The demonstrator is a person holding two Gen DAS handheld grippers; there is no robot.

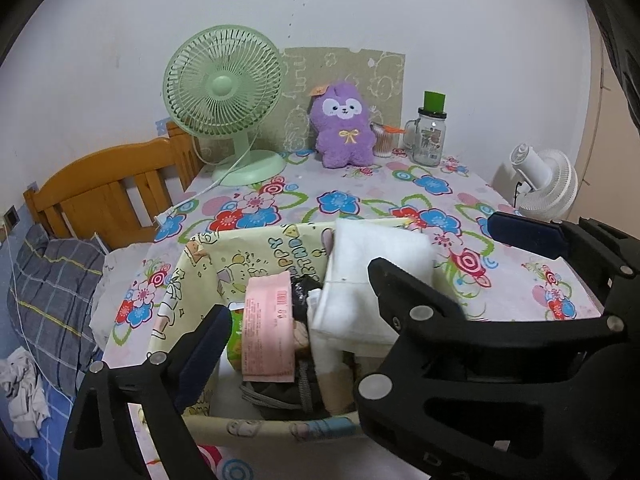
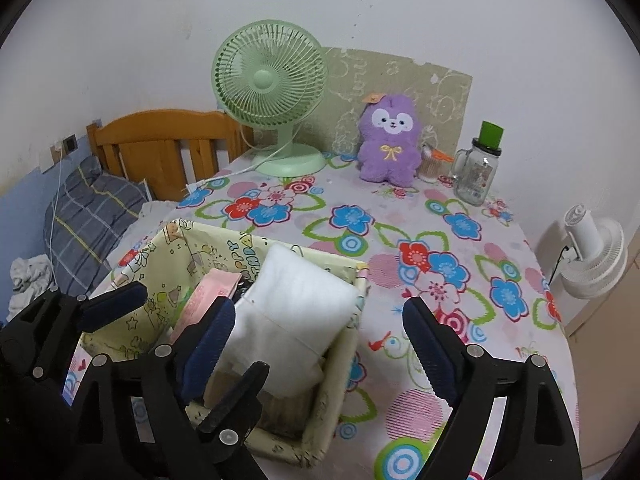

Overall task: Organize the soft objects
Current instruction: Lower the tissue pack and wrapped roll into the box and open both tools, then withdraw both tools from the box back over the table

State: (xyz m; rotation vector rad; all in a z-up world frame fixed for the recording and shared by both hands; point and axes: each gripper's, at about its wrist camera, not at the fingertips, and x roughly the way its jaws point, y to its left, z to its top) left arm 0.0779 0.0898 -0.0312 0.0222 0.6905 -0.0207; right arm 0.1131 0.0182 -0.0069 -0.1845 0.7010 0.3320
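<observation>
With the white pillow (image 2: pixel 296 312) lying in the basket (image 1: pixel 192 280) on the flowered table (image 2: pixel 460 240), both the left gripper (image 1: pixel 340 312) and right gripper (image 2: pixel 316 344) gape wide, holding nothing. Placing looks finished; next, probably the purple plush (image 2: pixel 390 144), needing a reach across.

A pale yellow cartoon-printed fabric basket (image 2: pixel 120 336) holds a plain white folded cloth (image 2: pixel 292 312) and a pink printed packet (image 1: pixel 266 328) on the bench's pink floral cover (image 2: pixel 460 248), behind them a mint-green fan (image 2: pixel 270 76) and purple plush toy (image 2: pixel 390 140).
</observation>
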